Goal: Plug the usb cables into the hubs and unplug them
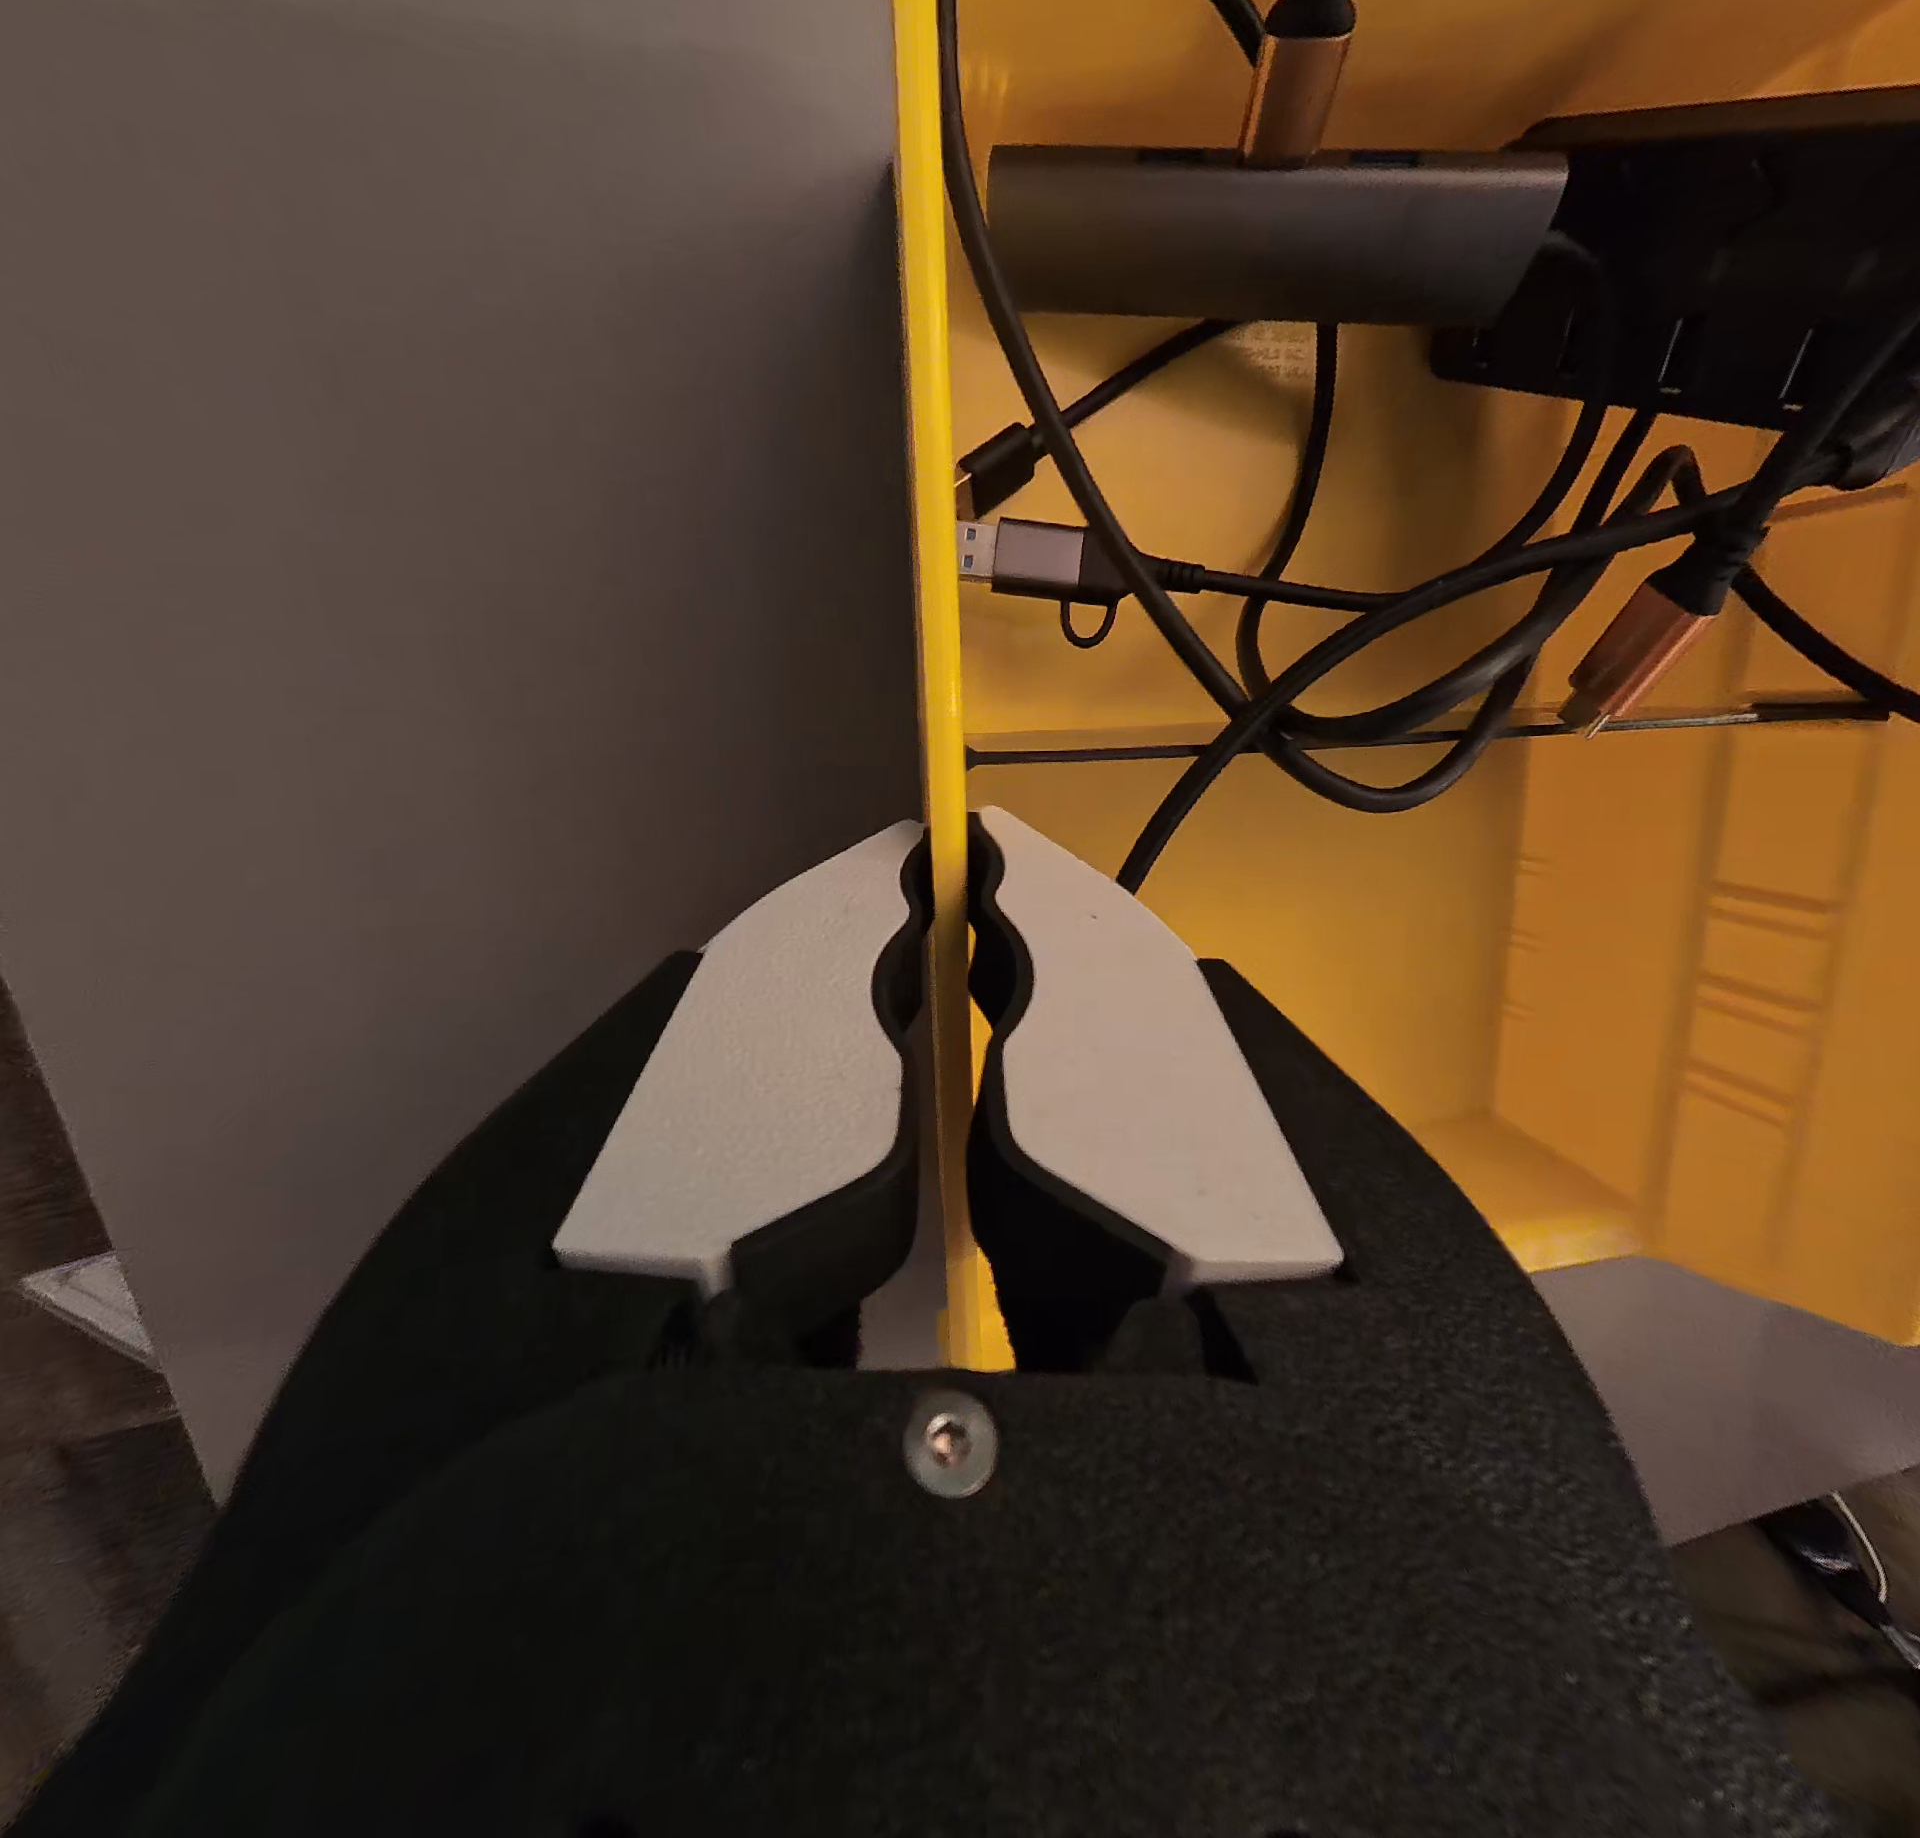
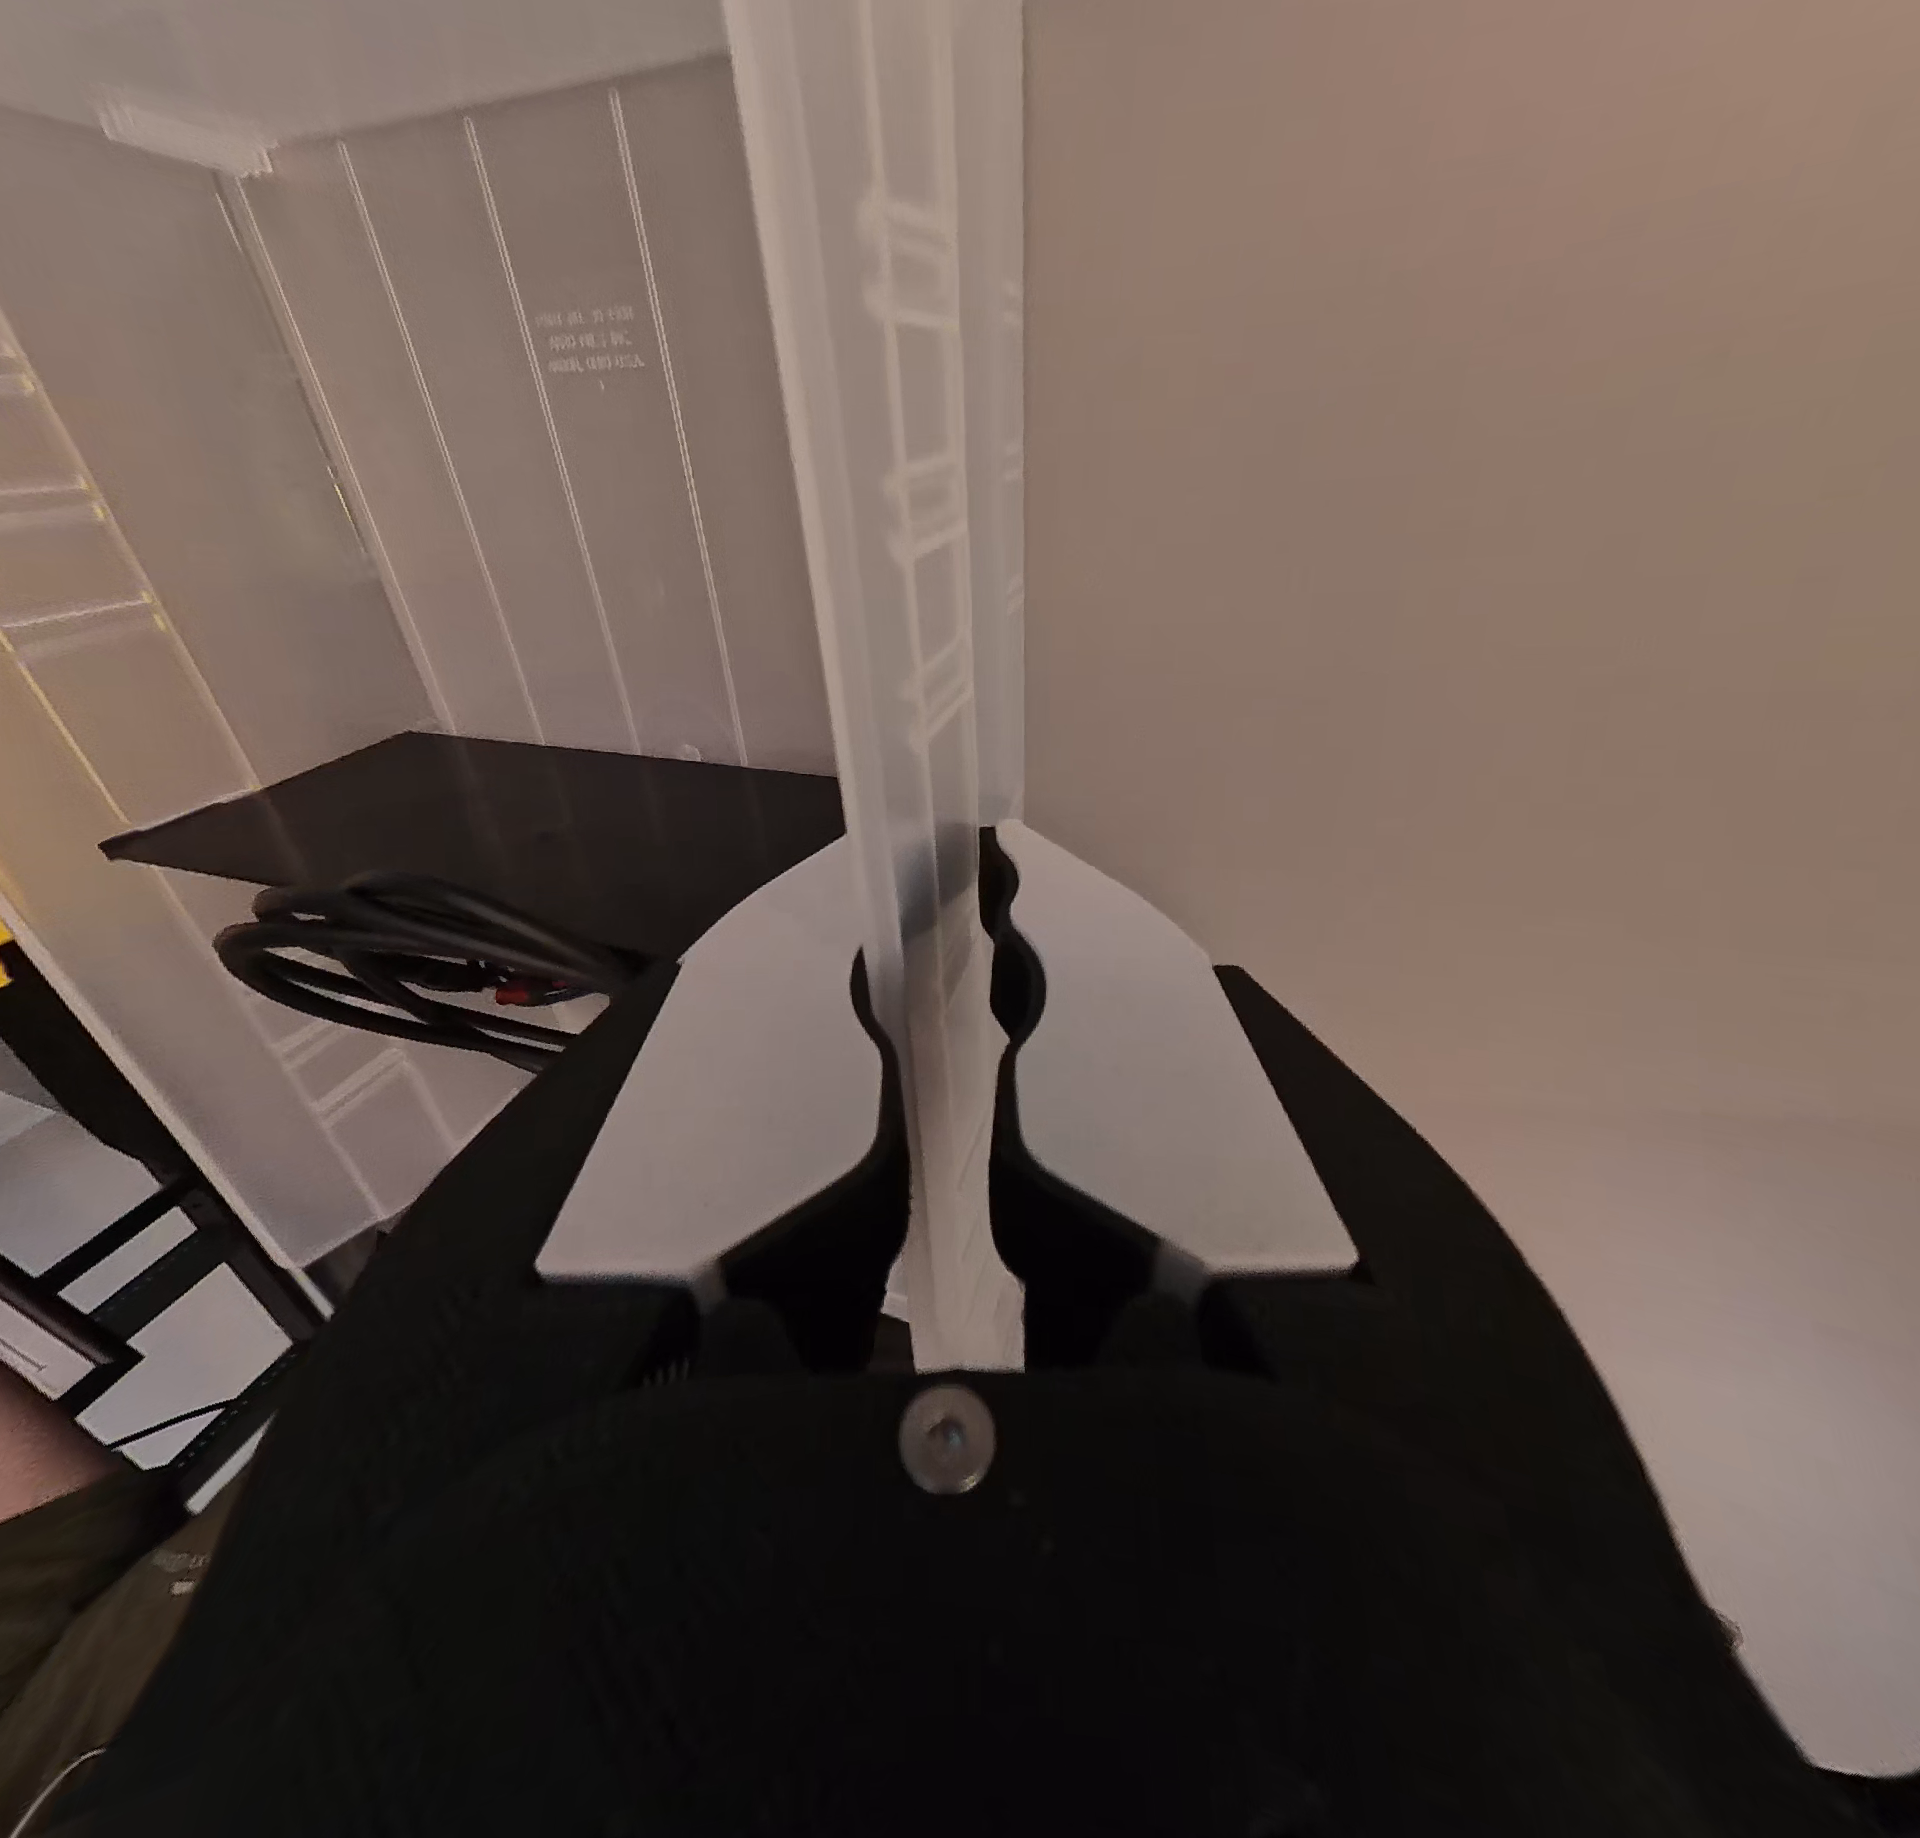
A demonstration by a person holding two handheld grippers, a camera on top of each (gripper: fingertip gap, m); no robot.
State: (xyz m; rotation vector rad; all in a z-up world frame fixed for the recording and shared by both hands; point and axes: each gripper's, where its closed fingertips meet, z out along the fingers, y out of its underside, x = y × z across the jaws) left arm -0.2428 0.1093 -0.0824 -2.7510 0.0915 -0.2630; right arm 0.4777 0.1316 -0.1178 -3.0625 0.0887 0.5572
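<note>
Two bins were in your grip: your left gripper point(image 1: 948, 853) had its fingers closed on the rim of the yellow plastic bin point(image 1: 930, 438), your right gripper point(image 2: 961, 858) pinched the wall of the translucent plastic bin point(image 2: 873, 438). Inside the yellow bin, the grey metal hub point(image 1: 1268, 235) held one copper-sleeved plug point(image 1: 1294, 89); the grey USB plug point(image 1: 1029, 552) near the rim lay loose, so most plugging apparently remained.
</note>
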